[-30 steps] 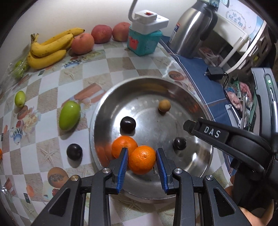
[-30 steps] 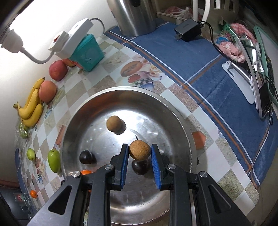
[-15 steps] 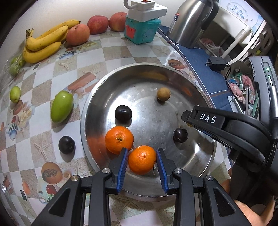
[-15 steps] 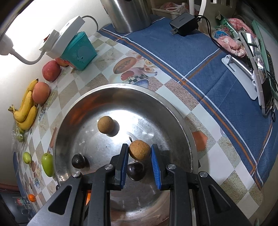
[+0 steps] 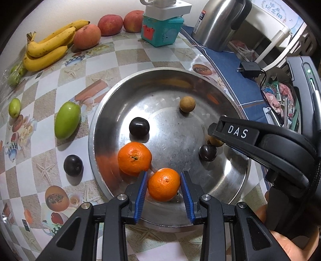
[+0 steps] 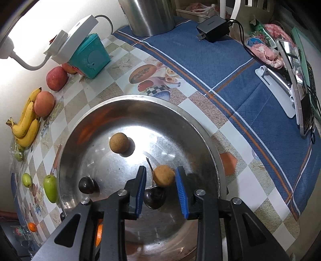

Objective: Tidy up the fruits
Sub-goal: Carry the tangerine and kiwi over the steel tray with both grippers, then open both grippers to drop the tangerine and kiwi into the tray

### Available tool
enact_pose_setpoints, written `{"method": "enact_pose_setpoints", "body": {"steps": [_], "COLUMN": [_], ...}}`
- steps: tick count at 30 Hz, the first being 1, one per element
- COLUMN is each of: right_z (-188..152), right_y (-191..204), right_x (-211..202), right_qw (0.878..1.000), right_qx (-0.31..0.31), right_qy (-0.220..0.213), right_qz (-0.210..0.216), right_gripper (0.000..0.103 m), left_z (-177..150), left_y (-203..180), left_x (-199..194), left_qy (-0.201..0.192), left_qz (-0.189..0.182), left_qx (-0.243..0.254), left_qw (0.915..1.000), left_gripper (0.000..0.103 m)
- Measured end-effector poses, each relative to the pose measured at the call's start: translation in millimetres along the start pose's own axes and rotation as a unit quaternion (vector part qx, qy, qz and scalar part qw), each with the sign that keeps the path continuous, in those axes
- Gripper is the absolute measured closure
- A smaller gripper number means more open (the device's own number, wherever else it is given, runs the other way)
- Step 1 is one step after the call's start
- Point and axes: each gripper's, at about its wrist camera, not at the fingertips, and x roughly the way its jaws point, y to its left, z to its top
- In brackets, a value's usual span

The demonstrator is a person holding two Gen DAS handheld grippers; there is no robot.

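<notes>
Hidden: the right gripper (image 5: 215,131) covered most of a small tan fruit at the steel basin's 3 o'clock in the left view; only a sliver showed.
Cut off: an orange fruit peeked between the right gripper's arms at the lower edge of its own view; the steel kettle (image 6: 149,16) lost its top.
Left gripper (image 5: 163,185): jaws opening, blue pads just clear of a round orange mandarin (image 5: 164,184) lying between them at the basin's 6 o'clock.
Right gripper (image 6: 160,180): jaws opening; a round tan-brown longan (image 6: 163,175) sat between the pads, a gap on the left side, the right side hard to judge.
Basin (image 5: 96,128): wide, round, stainless steel; it held a second mandarin (image 5: 134,158), two dark plums (image 5: 139,127) (image 5: 207,152) and another longan (image 5: 187,103).
In the way: a dark stemmed plum (image 6: 154,196) lay just under the right gripper.
Around: at 9 o'clock, a green mango-shaped fruit (image 5: 67,120) and a dark plum (image 5: 73,165) on the checkered cloth; at 11 o'clock, yellow bananas (image 5: 48,48) and red apples (image 5: 110,24).
</notes>
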Motion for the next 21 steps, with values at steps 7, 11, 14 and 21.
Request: {"method": "enact_pose_setpoints", "body": {"steps": [7,11,14,21], "right_z": [1.3,1.5,1.8,1.4], "right_y": [1.7,0.8,0.3,1.0], "right_x": [-3.4,-5.2,-7.1,-8.9], "right_qw": [1.0,1.0,1.0,1.0], "right_qx": [-0.005,-0.004,-0.004,-0.006], "right_qy": [-0.005,-0.007,-0.01,-0.011], "right_qz": [-0.001,-0.001,-0.002,-0.001], "right_gripper": [0.061,0.061,0.061,0.061], "left_z": [0.4,0.9,2.1,5.6], "left_y": [-1.1,0.6,3.2,20.4], "left_x": [-1.2,-3.8,-8.6,-19.4], "left_qy": [-0.003,-0.005,-0.011,-0.025], "left_qz": [-0.005,-0.007,-0.011,-0.016], "left_qx": [-0.002,-0.005,-0.009,-0.037], "left_qw": [1.0,0.9999,0.9998,0.9989], "left_gripper": [0.059,0.058,0.058,0.058]}}
